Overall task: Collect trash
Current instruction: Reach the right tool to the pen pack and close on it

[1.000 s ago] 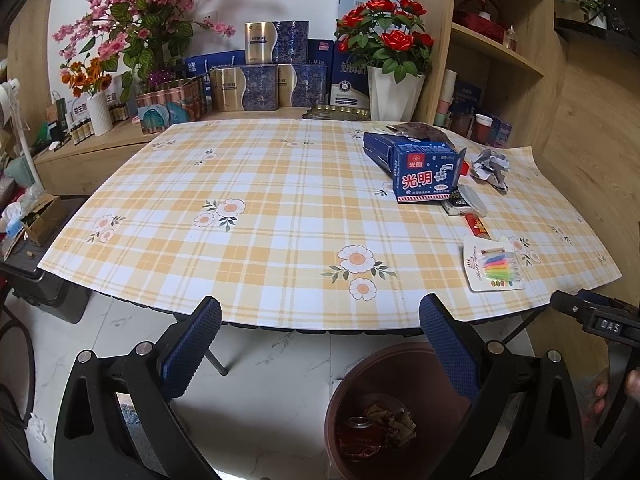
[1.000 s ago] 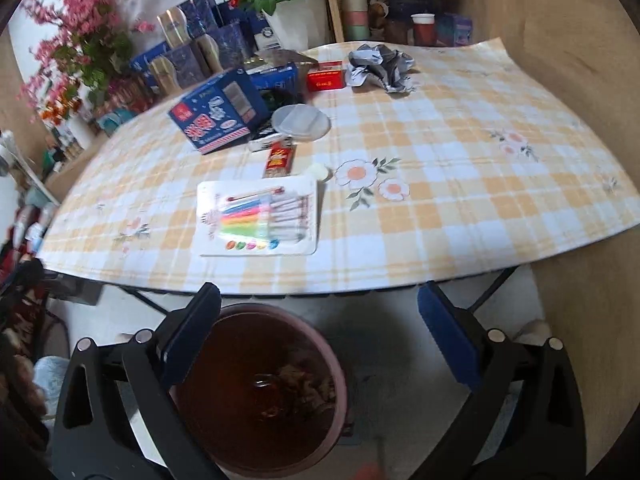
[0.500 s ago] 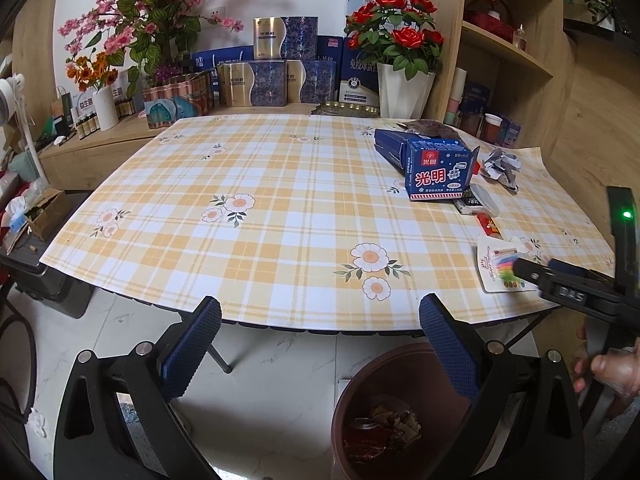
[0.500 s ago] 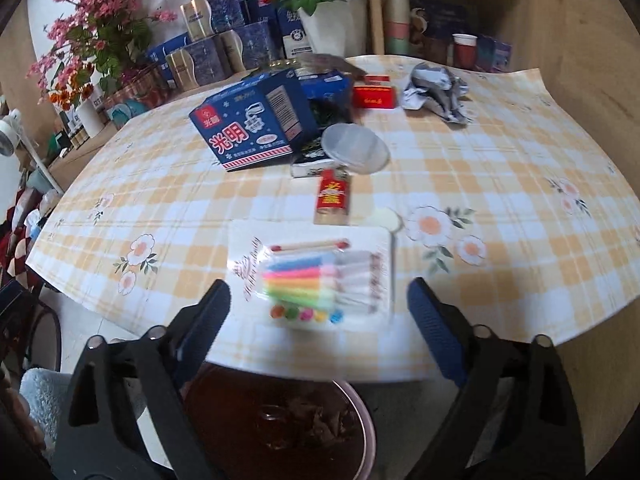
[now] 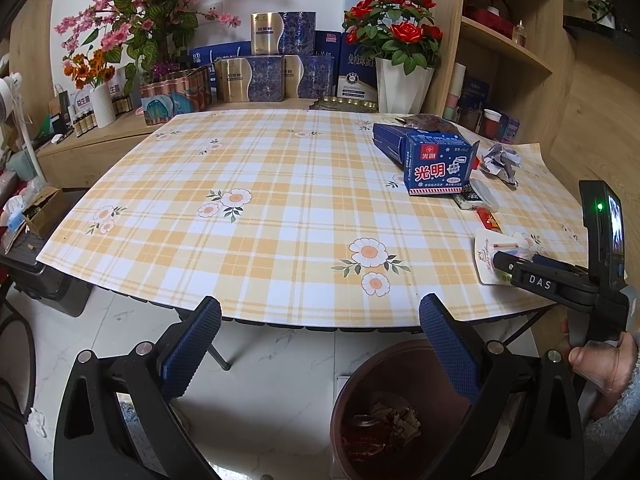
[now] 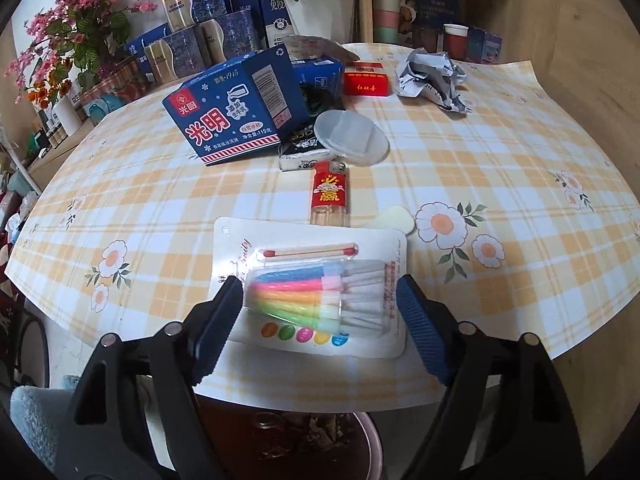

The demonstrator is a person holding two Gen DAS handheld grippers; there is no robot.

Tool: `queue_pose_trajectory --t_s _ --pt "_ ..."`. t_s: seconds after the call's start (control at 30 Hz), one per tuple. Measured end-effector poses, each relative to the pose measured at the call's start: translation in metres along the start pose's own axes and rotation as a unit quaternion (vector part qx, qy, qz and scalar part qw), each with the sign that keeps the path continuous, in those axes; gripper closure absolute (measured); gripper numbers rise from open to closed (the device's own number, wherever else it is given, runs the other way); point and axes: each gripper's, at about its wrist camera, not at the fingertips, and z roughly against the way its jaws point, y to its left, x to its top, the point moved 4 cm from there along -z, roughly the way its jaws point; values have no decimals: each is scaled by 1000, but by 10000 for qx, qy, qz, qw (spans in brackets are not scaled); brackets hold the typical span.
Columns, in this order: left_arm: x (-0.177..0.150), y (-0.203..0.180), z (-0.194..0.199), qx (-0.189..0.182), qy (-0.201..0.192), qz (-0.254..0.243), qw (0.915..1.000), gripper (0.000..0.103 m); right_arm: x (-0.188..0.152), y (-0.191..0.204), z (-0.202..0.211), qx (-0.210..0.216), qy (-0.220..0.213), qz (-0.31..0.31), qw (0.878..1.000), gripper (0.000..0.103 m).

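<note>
Your right gripper [image 6: 320,312] fingers closing, straddling candle pack [image 6: 312,292] on desk [image 6: 500,168], pads not touching; left gripper [image 5: 320,344] fingers open, empty.

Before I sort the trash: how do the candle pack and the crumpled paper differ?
The candle pack lies flat at the near table edge, between the closing right gripper jaws; the crumpled paper sits balled up at the far side, untouched. The pack is colourful, the paper grey-white. Both rest on the checked tablecloth.
</note>
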Motion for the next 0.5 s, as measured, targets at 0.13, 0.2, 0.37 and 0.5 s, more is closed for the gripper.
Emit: queue_pose_trajectory --t_s 0.13,0.2,0.37,0.5 --pt "0 -1 1 -7 -9 -31 10000 6 1 1 -3 5 77 -64 10000 24" --pt "0 -1 1 -11 -10 -31 10000 6 1 2 -3 -2 96 -94 9999 24" --pt "0 -2 1 -10 13 -28 10000 6 0 5 -5 -112 74 -32 9999 23" --pt "-1 -3 2 -28 1 -44 10000 6 0 1 -1 -17 68 -131 9999 29"
